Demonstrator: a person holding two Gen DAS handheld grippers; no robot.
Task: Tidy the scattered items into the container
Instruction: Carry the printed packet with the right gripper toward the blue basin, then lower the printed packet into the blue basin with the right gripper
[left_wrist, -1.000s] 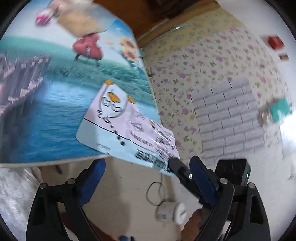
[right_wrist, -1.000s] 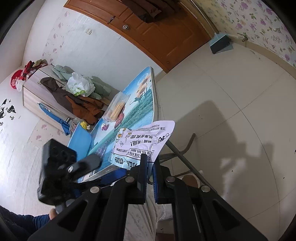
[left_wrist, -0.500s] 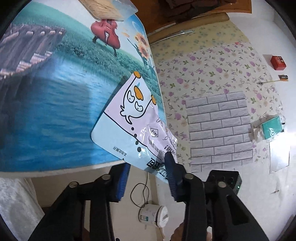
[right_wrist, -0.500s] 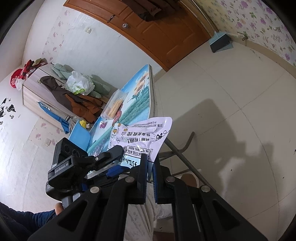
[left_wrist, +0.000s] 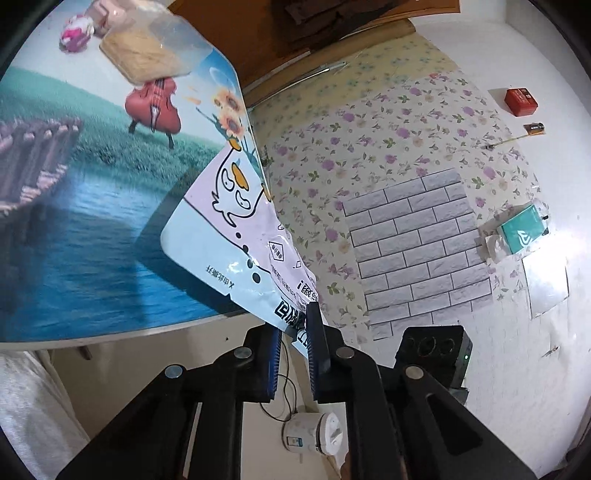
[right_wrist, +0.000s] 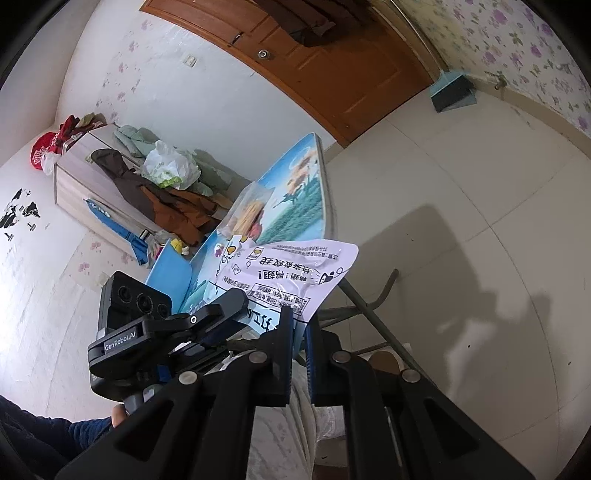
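Observation:
A white and light-blue snack bag (left_wrist: 236, 236) with a cartoon duck hangs over the near edge of the printed table (left_wrist: 74, 206). My left gripper (left_wrist: 293, 332) is shut on the bag's lower corner. My right gripper (right_wrist: 299, 325) is shut on the bag's near edge (right_wrist: 291, 273), right beside the left gripper (right_wrist: 221, 317). A clear bag of yellow snacks (left_wrist: 151, 55) and a small pink item (left_wrist: 75, 33) lie at the table's far end. The yellow snack bag also shows in the right wrist view (right_wrist: 247, 214).
A light-blue tray-like container (right_wrist: 170, 273) stands at the table's left side. Below the table edge are folding table legs (right_wrist: 369, 299), tiled floor and a white appliance with a cord (left_wrist: 314, 435). A cabinet piled with clothes (right_wrist: 147, 177) stands behind.
My left gripper has closed from wide open onto the bag's corner. The bag has lifted and shifted slightly toward the table edge. My right gripper has stayed shut on the bag.

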